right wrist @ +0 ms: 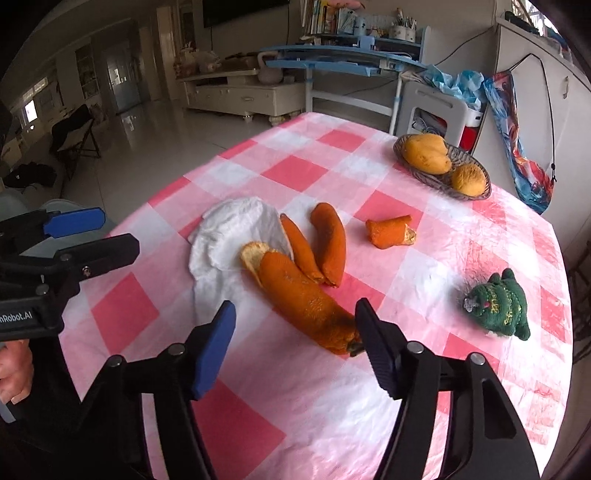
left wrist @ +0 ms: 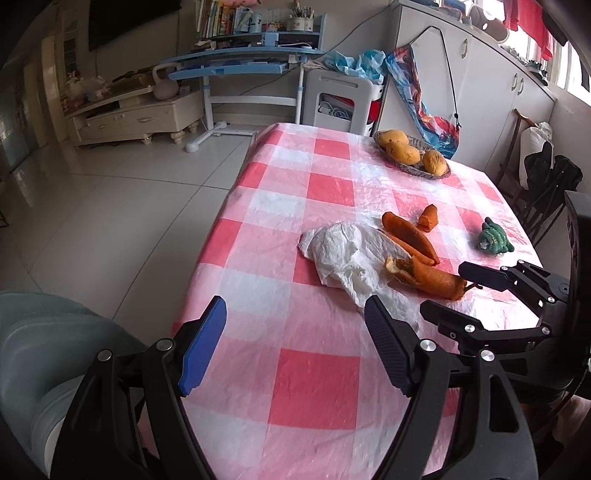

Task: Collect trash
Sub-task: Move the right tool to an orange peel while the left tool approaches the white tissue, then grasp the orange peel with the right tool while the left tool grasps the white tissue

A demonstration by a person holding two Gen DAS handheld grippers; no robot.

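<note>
The table point(left wrist: 325, 387) wears a pink-and-white checked cloth under clear plastic, and everything else sits around it. Beyond its far end stands a blue-and-white study desk point(left wrist: 240, 66) with a shelf of books point(left wrist: 218, 16) on top. Left of the desk, a cream low cabinet point(left wrist: 136, 116) runs along the wall beneath a dark wall screen point(left wrist: 129, 18). A white plastic stool point(left wrist: 341, 99) stands just past the table's far edge. To the table's right, tall white cupboards point(left wrist: 480, 96) line the wall, with bright windows point(left wrist: 569, 70) above them letting in daylight. Glossy pale floor tiles point(left wrist: 122, 206) spread to the table's left.
</note>
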